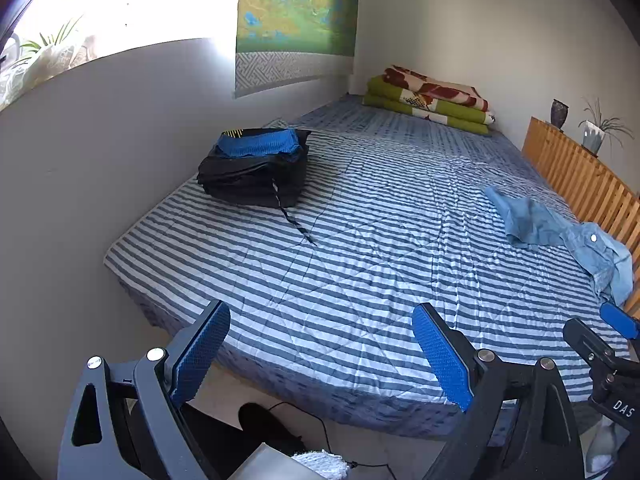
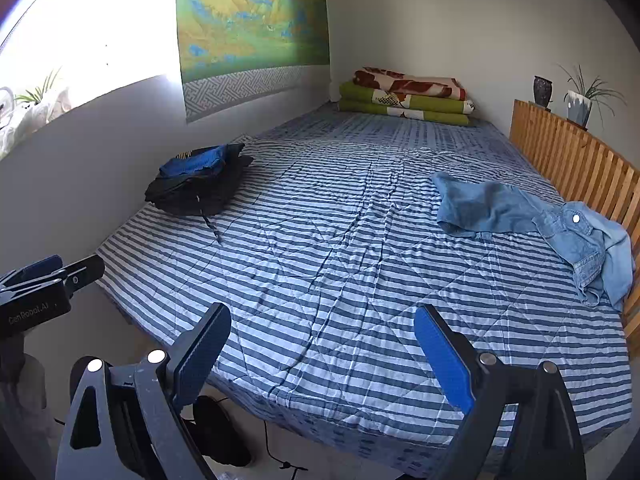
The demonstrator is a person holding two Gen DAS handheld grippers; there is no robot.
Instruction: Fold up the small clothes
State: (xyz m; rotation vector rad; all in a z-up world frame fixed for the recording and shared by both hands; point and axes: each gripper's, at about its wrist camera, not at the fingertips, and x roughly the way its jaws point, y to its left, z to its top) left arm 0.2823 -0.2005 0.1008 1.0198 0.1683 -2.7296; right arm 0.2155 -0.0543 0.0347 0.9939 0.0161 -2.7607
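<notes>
A crumpled light-blue denim garment (image 2: 532,224) lies unfolded on the right side of the striped bed (image 2: 340,260), against the wooden slatted rail; it shows in the left wrist view too, as the denim garment (image 1: 560,236). A folded stack of dark and blue clothes (image 1: 256,166) sits at the bed's left edge by the wall, also visible as the stack (image 2: 200,184). My left gripper (image 1: 320,356) hangs open and empty off the bed's near edge. My right gripper (image 2: 322,356) is likewise open and empty, well short of the denim garment.
Folded green and red blankets (image 2: 404,96) lie at the head of the bed. A wooden slatted rail (image 2: 576,164) with a vase and potted plant (image 2: 580,100) runs along the right. A grey wall borders the left. Cables and dark items lie on the floor (image 1: 288,428) below.
</notes>
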